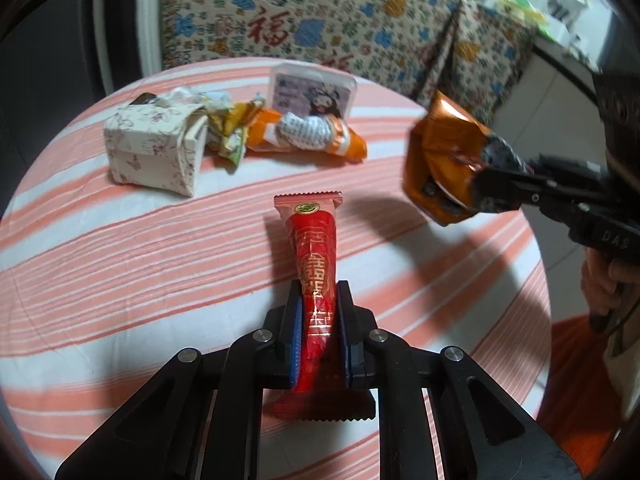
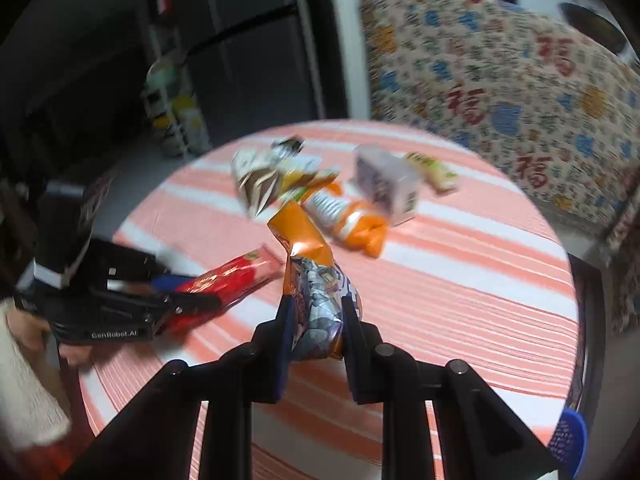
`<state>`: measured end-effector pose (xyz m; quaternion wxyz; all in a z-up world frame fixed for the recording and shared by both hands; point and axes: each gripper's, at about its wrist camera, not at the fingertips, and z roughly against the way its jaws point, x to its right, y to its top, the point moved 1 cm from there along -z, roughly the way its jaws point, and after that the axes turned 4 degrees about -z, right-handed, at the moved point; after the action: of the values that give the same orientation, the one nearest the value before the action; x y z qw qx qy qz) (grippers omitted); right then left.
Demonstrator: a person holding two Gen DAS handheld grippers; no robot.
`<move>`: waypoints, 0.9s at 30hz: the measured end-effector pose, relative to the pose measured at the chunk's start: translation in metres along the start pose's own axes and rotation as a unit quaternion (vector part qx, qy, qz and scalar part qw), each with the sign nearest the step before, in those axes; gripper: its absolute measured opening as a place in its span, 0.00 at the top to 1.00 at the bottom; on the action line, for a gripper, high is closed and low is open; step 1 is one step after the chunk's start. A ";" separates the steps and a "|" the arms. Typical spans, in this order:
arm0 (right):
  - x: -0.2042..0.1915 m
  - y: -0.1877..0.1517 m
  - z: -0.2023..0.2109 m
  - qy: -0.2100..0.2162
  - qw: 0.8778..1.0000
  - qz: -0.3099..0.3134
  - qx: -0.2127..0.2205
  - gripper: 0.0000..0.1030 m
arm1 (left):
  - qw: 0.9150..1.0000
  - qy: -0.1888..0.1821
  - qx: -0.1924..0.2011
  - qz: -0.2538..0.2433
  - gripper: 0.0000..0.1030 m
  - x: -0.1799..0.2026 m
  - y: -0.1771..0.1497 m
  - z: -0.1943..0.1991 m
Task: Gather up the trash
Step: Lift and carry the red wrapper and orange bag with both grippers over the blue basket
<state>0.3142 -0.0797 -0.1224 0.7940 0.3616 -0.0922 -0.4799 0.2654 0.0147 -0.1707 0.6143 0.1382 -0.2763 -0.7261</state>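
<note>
The left gripper [image 1: 319,312] is clamped on a red wrapper [image 1: 316,268], pinched mid-length just over the striped tablecloth [image 1: 120,264]. The right gripper [image 2: 314,316] is squeezed onto a crumpled orange snack bag [image 2: 308,264], held off the table. More trash is piled toward 12 o'clock: a floral paper box [image 1: 154,152], an orange-and-white wrapper [image 1: 308,136], and a clear plastic card case [image 1: 312,94] just behind it.

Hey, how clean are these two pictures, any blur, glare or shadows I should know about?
Left wrist view: mostly sharp, glare streaks on the red wrapper, whose dark shadow falls on the striped tablecloth; the orange wrapper is slightly smeared. Right wrist view: motion blur throughout, the trash pile smeared; both show fisheye bending and dark corners.
</note>
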 end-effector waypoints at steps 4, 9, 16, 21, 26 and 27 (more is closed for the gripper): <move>0.020 -0.005 0.008 -0.007 0.999 -0.046 0.010 0.78 | 1.000 -0.008 0.016 0.023 0.88 0.005 0.002 0.006; 0.041 -0.012 0.029 -0.023 0.997 -0.071 0.019 0.78 | 0.999 -0.012 0.029 0.009 0.88 0.041 0.010 0.007; 0.074 -0.027 0.075 -0.035 0.993 -0.102 0.053 0.78 | 0.998 -0.047 0.040 -0.016 0.89 0.107 0.026 0.004; 0.116 -0.045 0.109 -0.067 0.985 -0.140 0.073 0.78 | 0.995 -0.071 0.043 -0.048 0.89 0.161 0.042 -0.004; 0.173 -0.074 0.143 -0.118 0.970 -0.195 0.082 0.78 | 0.990 -0.107 0.037 -0.080 0.89 0.229 0.060 -0.025; 0.183 -0.080 0.149 -0.127 0.967 -0.204 0.082 0.78 | 0.989 -0.113 0.035 -0.086 0.89 0.240 0.062 -0.029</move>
<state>0.2808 -0.3258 -0.1051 0.6289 0.3730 -0.1557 -0.6642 0.2822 -0.2302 -0.1252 0.5096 0.1003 -0.3562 -0.7768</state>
